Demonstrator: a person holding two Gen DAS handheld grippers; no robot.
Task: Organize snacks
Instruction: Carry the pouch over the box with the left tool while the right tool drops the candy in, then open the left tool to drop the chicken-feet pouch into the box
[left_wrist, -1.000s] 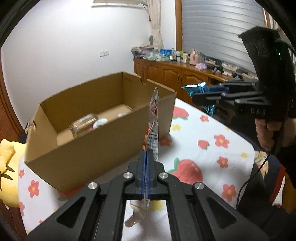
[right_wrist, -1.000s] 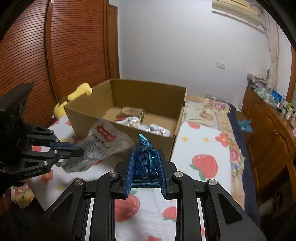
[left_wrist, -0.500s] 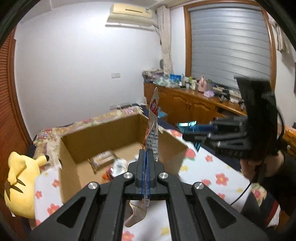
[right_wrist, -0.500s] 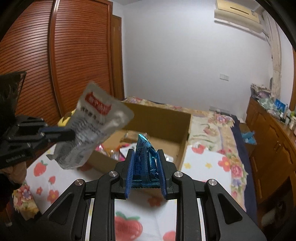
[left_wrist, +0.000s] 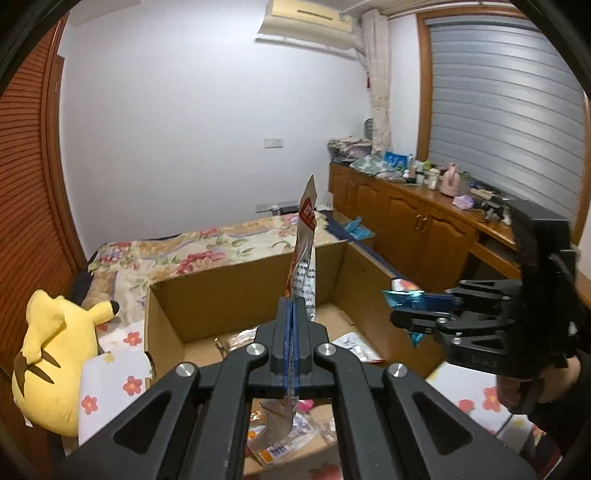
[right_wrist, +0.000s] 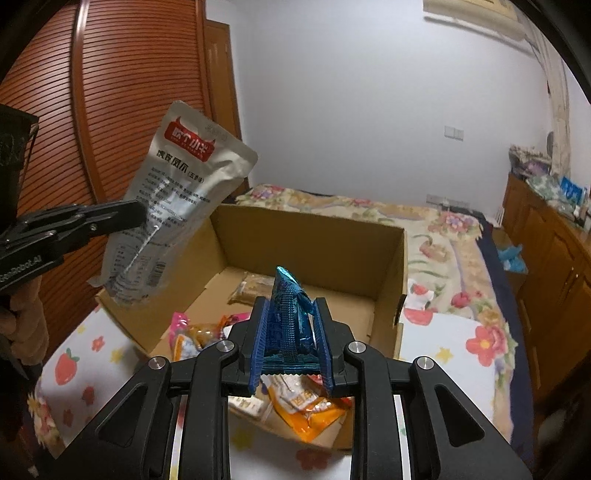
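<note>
An open cardboard box (left_wrist: 240, 267) (right_wrist: 314, 225) holds several snack packets, among them an orange one (right_wrist: 310, 410) and a brown one (right_wrist: 255, 286). My left gripper (left_wrist: 294, 306) (right_wrist: 136, 214) is shut on a silver pouch with a red label (left_wrist: 304, 236) (right_wrist: 173, 192), held edge-up above the box's near left side. My right gripper (right_wrist: 291, 306) (left_wrist: 402, 306) hovers over the box's near edge with a shiny blue snack packet (right_wrist: 286, 314) (left_wrist: 406, 297) between its pads. Its jaws are opening slightly, and the pads still touch the packet.
The box stands on a cloth printed with strawberries and flowers (right_wrist: 443, 343). A yellow plush toy (left_wrist: 48, 354) lies to the box's left. A bed with a floral cover (right_wrist: 369, 206) is beyond, wooden cabinets (left_wrist: 424, 229) on the right, slatted wooden doors (right_wrist: 110, 92) on the left.
Both grippers have moved forward and risen with their packets, from beside the box to above its opening. More of the box's inside now shows.
</note>
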